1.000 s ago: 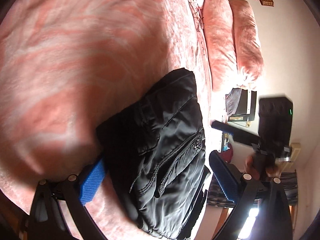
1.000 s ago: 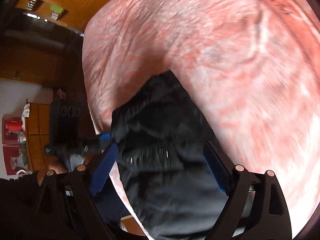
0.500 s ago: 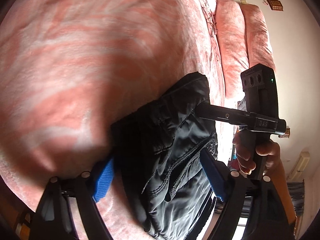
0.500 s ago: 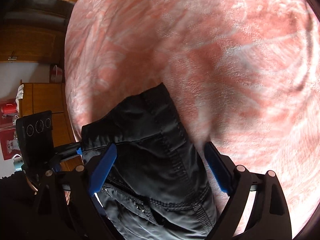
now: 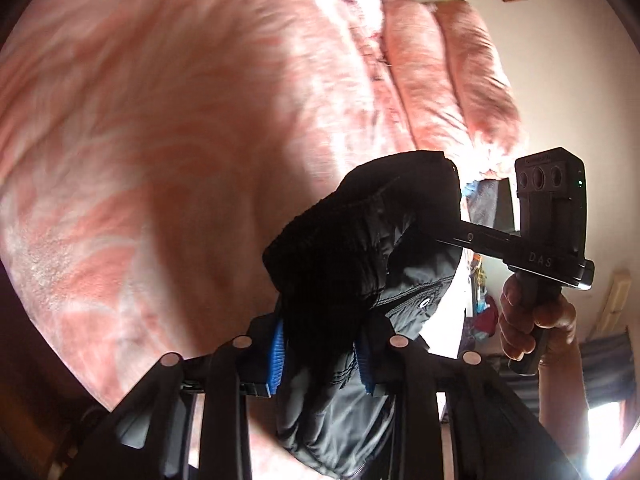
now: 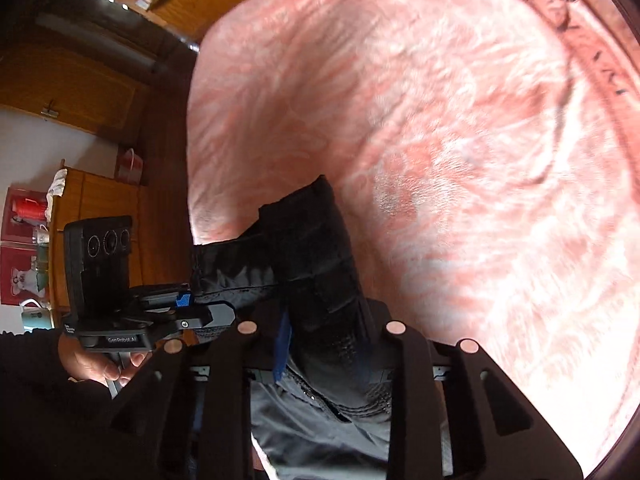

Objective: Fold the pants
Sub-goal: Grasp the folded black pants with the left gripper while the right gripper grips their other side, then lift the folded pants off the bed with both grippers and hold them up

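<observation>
1. While closing on cloth: left gripper (image 5: 320, 354), black frame with blue ribbed pads; jaws narrowing, pads pressed against a thick bunch of fabric between them.
2. Folded black pants (image 5: 360, 264), glossy padded fabric with stitched seams and a metal snap; raised above the bed, clamped at one edge by each gripper, lower part hanging toward the camera.
3. Right gripper (image 6: 324, 352), same black frame and blue pads; jaws likewise closing, pinched on the bunched pants from the opposite edge.
4. Pink and white patterned fleece bedspread (image 5: 160, 140), spread under and behind the pants.
5. Two pink fleece-covered pillows (image 5: 448, 76), side by side at the bed's far end.
6. Wooden cabinets (image 6: 80, 92), beyond the bed edge in the right wrist view.
</observation>
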The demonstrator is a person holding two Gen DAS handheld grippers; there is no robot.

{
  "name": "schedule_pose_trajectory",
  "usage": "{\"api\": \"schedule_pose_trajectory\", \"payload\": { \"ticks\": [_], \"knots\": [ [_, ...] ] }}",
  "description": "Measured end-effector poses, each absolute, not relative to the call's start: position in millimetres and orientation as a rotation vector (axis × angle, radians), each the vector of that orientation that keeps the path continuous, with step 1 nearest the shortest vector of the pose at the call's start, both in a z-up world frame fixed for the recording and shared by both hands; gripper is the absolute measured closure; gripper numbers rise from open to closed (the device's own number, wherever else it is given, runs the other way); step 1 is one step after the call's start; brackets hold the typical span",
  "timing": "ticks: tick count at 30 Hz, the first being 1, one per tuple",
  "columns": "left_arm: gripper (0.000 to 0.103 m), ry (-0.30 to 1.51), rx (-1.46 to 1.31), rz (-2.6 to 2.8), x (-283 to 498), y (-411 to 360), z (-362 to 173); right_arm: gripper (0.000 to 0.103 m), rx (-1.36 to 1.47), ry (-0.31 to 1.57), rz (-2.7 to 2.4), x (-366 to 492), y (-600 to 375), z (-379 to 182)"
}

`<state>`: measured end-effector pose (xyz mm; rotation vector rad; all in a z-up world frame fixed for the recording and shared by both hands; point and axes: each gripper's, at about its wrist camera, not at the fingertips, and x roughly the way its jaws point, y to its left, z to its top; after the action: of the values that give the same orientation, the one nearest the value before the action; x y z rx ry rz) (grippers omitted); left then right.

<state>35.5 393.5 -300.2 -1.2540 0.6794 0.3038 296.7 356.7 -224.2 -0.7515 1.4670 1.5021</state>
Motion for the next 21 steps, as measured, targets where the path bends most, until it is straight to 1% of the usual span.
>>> {"api": "schedule_pose_trajectory", "payload": {
  "ticks": [10, 15, 21],
  "knots": [
    [0.074, 0.656, -0.939, 0.23, 61, 326, -178, 0.077, -0.615, 1.277, 1.439, 302, 266, -109],
    [0.074, 0.647, -0.829, 0.176, 64, 286, -138, 0.077, -0.585, 1.196, 1.417, 297, 213, -65],
    [0.074, 0.646, -0.731, 0.113, 74, 237, -104, 0.075, -0.591, 1.133, 1.377, 305, 148, -29]
  ]
}}
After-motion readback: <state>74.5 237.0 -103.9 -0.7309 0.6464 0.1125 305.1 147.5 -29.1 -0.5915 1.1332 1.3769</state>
